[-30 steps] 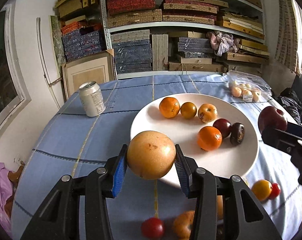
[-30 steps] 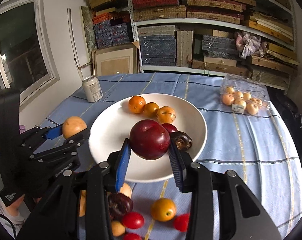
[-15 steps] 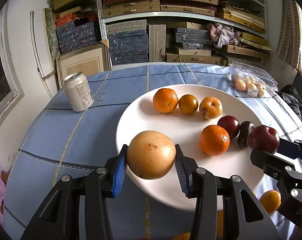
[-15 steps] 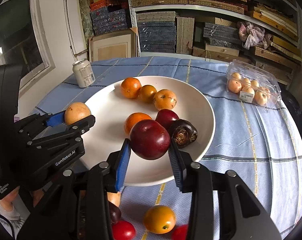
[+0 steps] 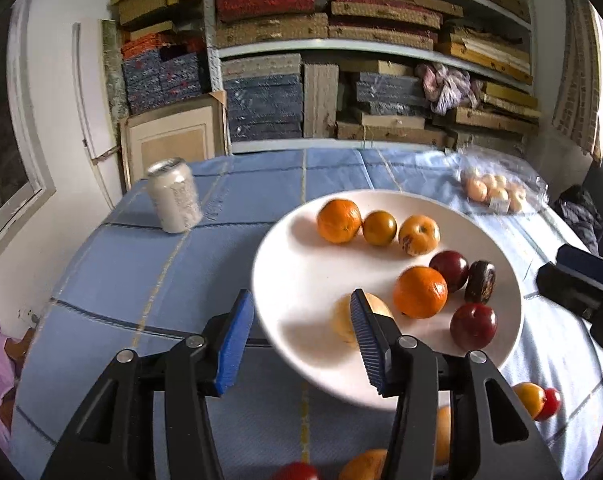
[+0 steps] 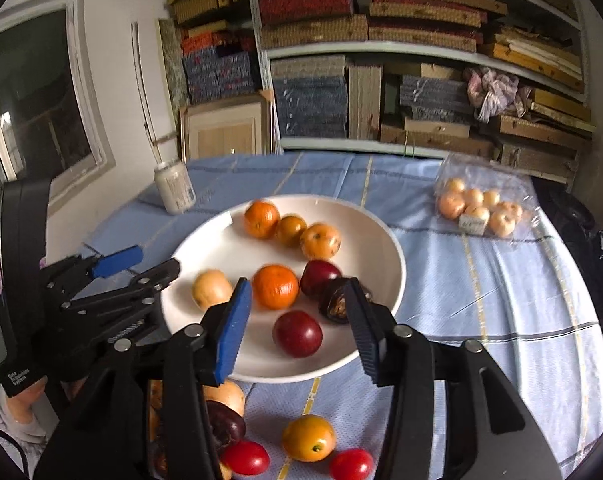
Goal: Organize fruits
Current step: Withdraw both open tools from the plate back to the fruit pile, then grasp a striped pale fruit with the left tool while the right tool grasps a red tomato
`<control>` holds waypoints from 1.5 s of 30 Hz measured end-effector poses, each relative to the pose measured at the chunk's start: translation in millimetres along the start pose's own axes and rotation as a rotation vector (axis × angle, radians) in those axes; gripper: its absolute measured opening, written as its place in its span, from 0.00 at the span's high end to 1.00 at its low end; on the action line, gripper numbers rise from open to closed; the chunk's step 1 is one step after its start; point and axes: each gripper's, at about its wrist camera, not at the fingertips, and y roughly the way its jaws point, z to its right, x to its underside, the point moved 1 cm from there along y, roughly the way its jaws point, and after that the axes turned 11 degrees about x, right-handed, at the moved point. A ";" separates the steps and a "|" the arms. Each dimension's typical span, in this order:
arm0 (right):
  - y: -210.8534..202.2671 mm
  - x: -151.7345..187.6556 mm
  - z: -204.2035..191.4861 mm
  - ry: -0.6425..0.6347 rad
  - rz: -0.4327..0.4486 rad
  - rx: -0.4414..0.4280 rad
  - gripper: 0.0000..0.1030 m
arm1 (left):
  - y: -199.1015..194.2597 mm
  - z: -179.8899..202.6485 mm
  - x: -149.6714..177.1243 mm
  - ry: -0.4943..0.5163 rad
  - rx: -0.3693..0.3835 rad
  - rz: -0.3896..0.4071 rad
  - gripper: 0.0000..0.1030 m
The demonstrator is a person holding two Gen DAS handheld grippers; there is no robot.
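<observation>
A white plate (image 5: 301,264) (image 6: 205,248) holds several fruits. A tan round fruit (image 5: 343,320) (image 6: 212,289) lies near its front left, partly hidden by my left finger in the left wrist view. A dark red apple (image 5: 473,326) (image 6: 297,334) lies at the plate's front. Oranges (image 5: 420,292) (image 6: 275,286) and dark plums (image 5: 453,271) lie further in. My left gripper (image 5: 301,340) (image 6: 137,264) is open and empty at the plate's left edge. My right gripper (image 6: 297,326) is open and empty just above the red apple.
A silver can (image 5: 174,196) (image 6: 174,192) stands at the back left. A clear pack of small fruit (image 5: 497,190) (image 6: 481,210) lies at the back right. Loose cherry tomatoes (image 6: 245,458), a yellow-orange fruit (image 6: 308,438) and a dark plum (image 6: 225,426) lie on the blue cloth before the plate.
Both grippers have opened. The tan fruit and the red apple now rest on the plate, and both grippers have drawn back slightly.
</observation>
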 end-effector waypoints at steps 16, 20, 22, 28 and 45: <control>-68.4 79.7 54.6 0.153 0.003 0.048 0.39 | -88.8 -13.3 95.2 -0.088 0.020 -0.014 0.35; -81.3 93.7 62.4 0.177 0.014 0.056 0.34 | -93.3 1.9 106.7 -0.045 0.053 -0.017 0.35; -85.4 97.8 65.5 0.180 0.017 0.064 0.33 | -93.6 9.8 109.3 -0.021 0.060 -0.017 0.35; -85.1 99.3 65.6 0.173 0.011 0.063 0.32 | -80.8 24.3 117.6 0.032 0.076 -0.062 0.35; -78.1 101.2 53.3 0.135 -0.022 0.071 0.27 | -56.5 24.1 117.1 0.022 0.121 -0.135 0.33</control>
